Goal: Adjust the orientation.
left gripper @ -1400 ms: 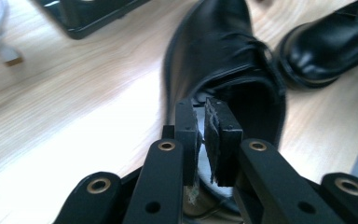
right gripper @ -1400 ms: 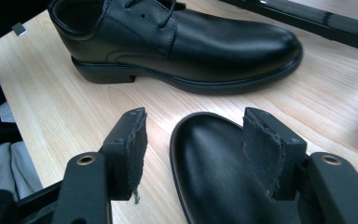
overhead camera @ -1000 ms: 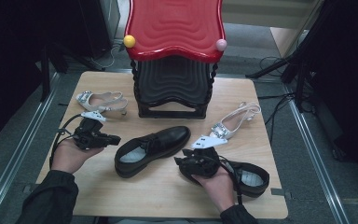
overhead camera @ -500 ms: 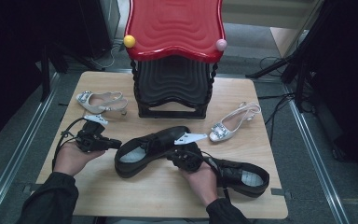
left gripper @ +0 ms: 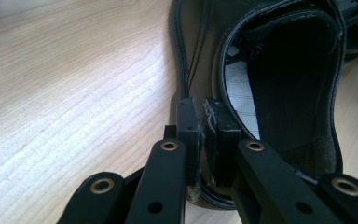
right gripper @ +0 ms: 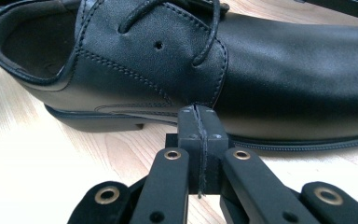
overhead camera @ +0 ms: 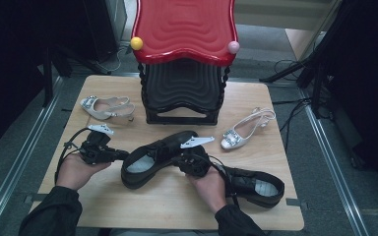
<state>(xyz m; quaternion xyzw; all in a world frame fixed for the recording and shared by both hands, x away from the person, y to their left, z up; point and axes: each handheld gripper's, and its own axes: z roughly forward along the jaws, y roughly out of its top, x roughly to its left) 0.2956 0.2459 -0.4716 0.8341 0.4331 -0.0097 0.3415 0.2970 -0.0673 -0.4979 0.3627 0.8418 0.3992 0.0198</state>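
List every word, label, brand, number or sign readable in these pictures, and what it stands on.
None can be read.
Black shoe held at the heel by the left gripper: leather, laces and checked insole bear no legible mark.
Second black shoe: a pale insole patch, too small to read.
Red-topped rack, two pale heeled shoes, wooden table: no lettering visible.

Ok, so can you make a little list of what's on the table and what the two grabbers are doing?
table: light wood
shoe rack: red top, black shelves, at the back
middle black shoe: lace-up, lying between the grippers
second black shoe: by the right hand
left sandal: silvery, left of the rack
right sandal: silvery, right of the rack
left gripper: fingers shut on the middle black shoe's heel rim
right gripper: fingers shut together, empty, at that shoe's side
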